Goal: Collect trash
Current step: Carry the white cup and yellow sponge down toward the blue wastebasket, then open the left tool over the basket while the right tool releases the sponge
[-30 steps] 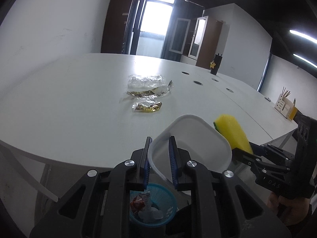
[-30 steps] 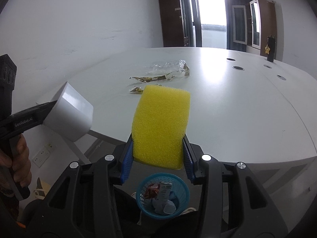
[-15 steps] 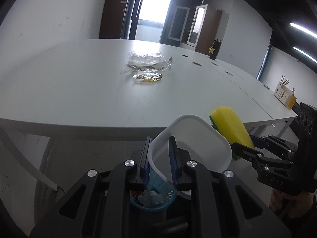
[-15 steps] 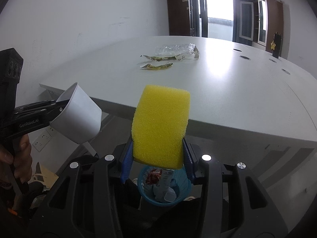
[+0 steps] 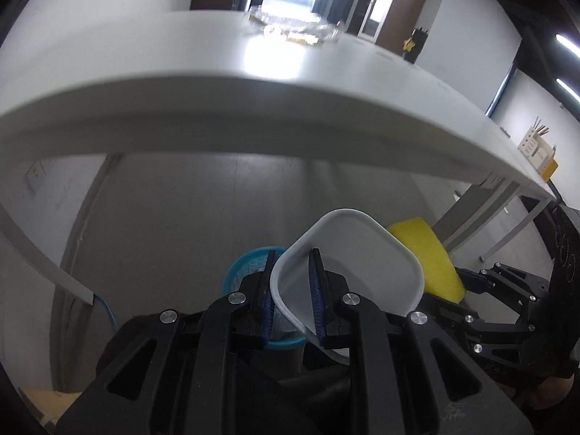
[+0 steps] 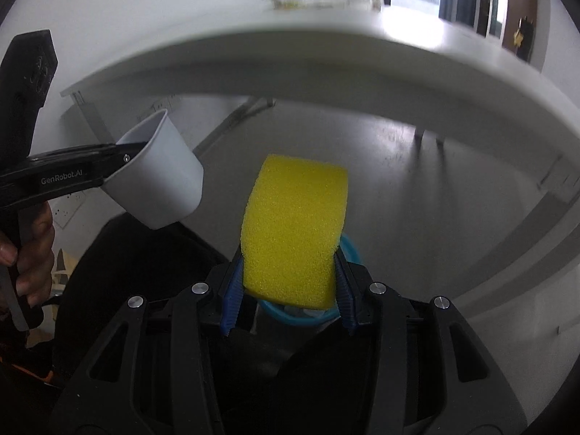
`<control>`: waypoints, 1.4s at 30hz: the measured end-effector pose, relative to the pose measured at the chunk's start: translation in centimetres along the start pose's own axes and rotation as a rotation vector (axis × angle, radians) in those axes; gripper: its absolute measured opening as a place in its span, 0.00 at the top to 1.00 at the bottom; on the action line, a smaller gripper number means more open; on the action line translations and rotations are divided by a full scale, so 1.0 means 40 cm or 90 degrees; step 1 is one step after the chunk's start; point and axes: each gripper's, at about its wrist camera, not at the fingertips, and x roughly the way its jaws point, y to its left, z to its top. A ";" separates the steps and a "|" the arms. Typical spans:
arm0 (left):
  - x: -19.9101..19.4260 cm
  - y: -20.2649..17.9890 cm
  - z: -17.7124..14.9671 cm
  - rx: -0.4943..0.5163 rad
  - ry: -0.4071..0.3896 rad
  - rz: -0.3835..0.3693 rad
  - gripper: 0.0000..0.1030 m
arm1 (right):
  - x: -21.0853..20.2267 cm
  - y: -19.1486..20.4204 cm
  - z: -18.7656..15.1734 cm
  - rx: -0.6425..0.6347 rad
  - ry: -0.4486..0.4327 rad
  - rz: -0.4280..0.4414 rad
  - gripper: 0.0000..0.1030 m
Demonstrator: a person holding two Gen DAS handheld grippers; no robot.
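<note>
My left gripper (image 5: 291, 290) is shut on the rim of a white plastic container (image 5: 355, 253), held below the table edge; it also shows in the right wrist view (image 6: 163, 177). My right gripper (image 6: 286, 290) is shut on a yellow sponge (image 6: 293, 228), which also shows in the left wrist view (image 5: 431, 253). A blue trash basket (image 5: 250, 264) sits on the floor just beyond both grippers, mostly hidden; its rim shows behind the sponge (image 6: 349, 250). Clear and gold wrappers (image 5: 290, 29) lie on the white table (image 5: 217, 101), blurred.
The table edge arches overhead in both views. Table legs (image 6: 235, 116) stand behind it on the grey floor (image 5: 203, 199). A wooden holder (image 5: 536, 148) sits at the table's far right end. A person's hand (image 6: 32, 250) grips the left gripper's handle.
Both grippers have dropped from table height to below the table edge, toward the blue basket. The wrappers have shifted to the top of the views. Both grips are unchanged.
</note>
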 end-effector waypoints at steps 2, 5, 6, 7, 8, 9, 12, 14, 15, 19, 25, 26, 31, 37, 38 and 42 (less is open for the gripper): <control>0.038 0.012 -0.008 -0.009 0.019 0.008 0.84 | 0.038 -0.012 -0.015 0.011 0.022 0.000 0.60; 0.099 0.033 -0.017 -0.030 0.046 0.006 0.84 | 0.081 -0.022 -0.030 0.022 0.043 0.001 0.60; 0.121 0.038 -0.020 -0.036 0.052 0.008 0.84 | 0.094 -0.027 -0.033 0.027 0.050 0.002 0.60; 0.136 0.046 -0.022 -0.041 0.057 0.010 0.84 | 0.106 -0.032 -0.037 0.031 0.054 -0.001 0.60; 0.161 0.048 -0.023 -0.046 0.065 0.011 0.84 | 0.120 -0.036 -0.041 0.034 0.060 -0.003 0.60; 0.185 0.051 -0.026 -0.054 0.074 0.011 0.84 | 0.132 -0.041 -0.043 0.036 0.066 -0.003 0.60; 0.243 0.067 -0.039 -0.079 0.100 0.003 0.84 | 0.172 -0.049 -0.049 0.040 0.084 -0.016 0.60; 0.279 0.073 -0.045 -0.086 0.115 0.006 0.84 | 0.192 -0.040 -0.045 0.011 0.084 -0.055 0.59; 0.300 0.075 -0.046 -0.083 0.122 0.014 0.84 | 0.209 -0.035 -0.041 0.010 0.090 -0.055 0.59; 0.366 0.092 -0.047 -0.089 0.149 0.037 0.84 | 0.278 -0.057 -0.025 0.032 0.115 -0.039 0.59; 0.445 0.094 -0.023 -0.084 0.170 0.061 0.84 | 0.420 -0.101 0.002 0.084 0.173 -0.021 0.59; 0.462 0.099 -0.021 -0.088 0.179 0.064 0.84 | 0.445 -0.105 0.007 0.090 0.181 -0.019 0.59; 0.518 0.130 -0.008 -0.108 0.203 0.065 0.84 | 0.539 -0.111 0.001 0.108 0.225 -0.014 0.59; 0.584 0.151 -0.005 -0.138 0.247 0.060 0.84 | 0.636 -0.134 -0.007 0.145 0.269 0.001 0.59; 0.593 0.149 -0.005 -0.136 0.251 0.063 0.84 | 0.648 -0.135 -0.008 0.147 0.274 0.002 0.59; 0.617 0.135 -0.005 -0.116 0.263 0.071 0.84 | 0.669 -0.137 -0.016 0.154 0.281 -0.008 0.56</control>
